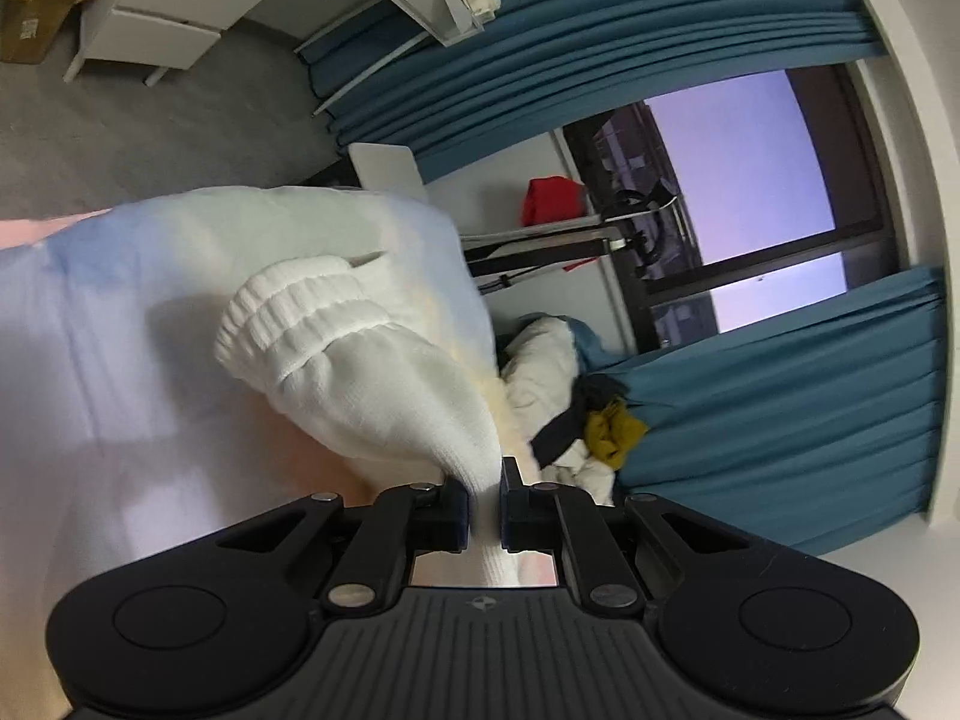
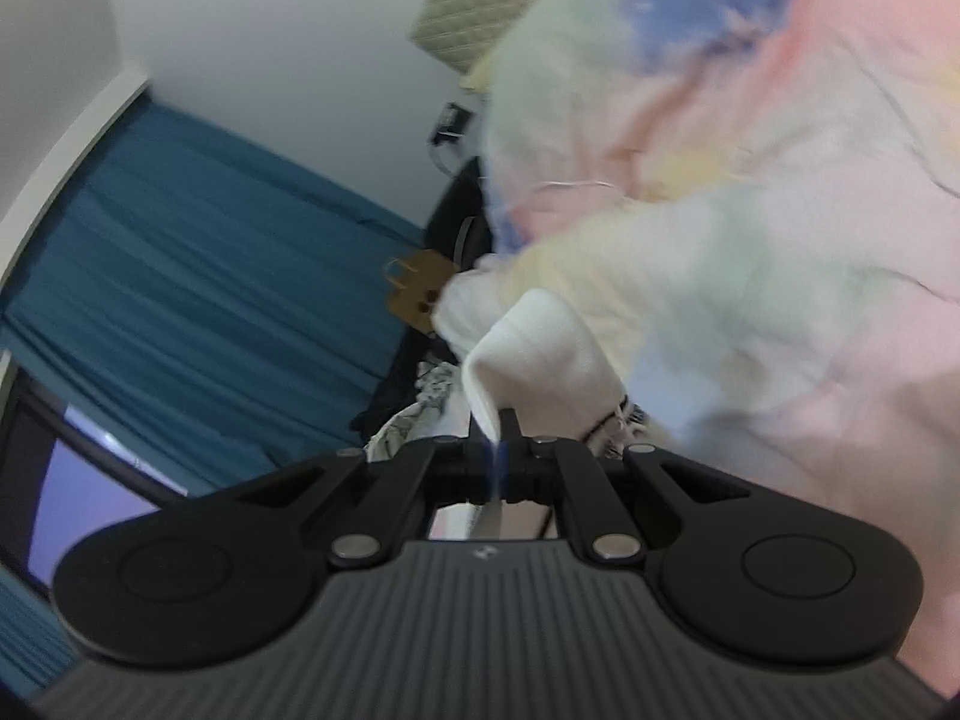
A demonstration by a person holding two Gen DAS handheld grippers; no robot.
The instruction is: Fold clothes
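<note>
Fabric fills most of both views: a pastel tie-dye sweatshirt (image 2: 750,228) in pink, blue, yellow and pale green spreads across the right half of the right wrist view, blurred, and covers the left and centre of the left wrist view (image 1: 150,330), where it looks washed out to near white. Teal curtains (image 1: 600,60) hang across the upper centre and lower right of the left wrist view, framing a dark-framed window (image 1: 750,180) at centre right; another stretch of curtain (image 2: 210,276) takes up the left of the right wrist view. A white drawer unit (image 1: 174,6) stands at the upper left on grey floor. A heap of other clothes (image 1: 564,396), cream, dark and mustard, lies at centre right of the left wrist view.

In the left wrist view a white ribbed cuff (image 1: 312,312) sits in mid-frame, its sleeve running down into the left gripper (image 1: 486,501), whose jaws are clamped on the knit. In the right wrist view the right gripper (image 2: 498,450), bottom centre, has its jaws pressed together on a thin white edge of the same garment.
</note>
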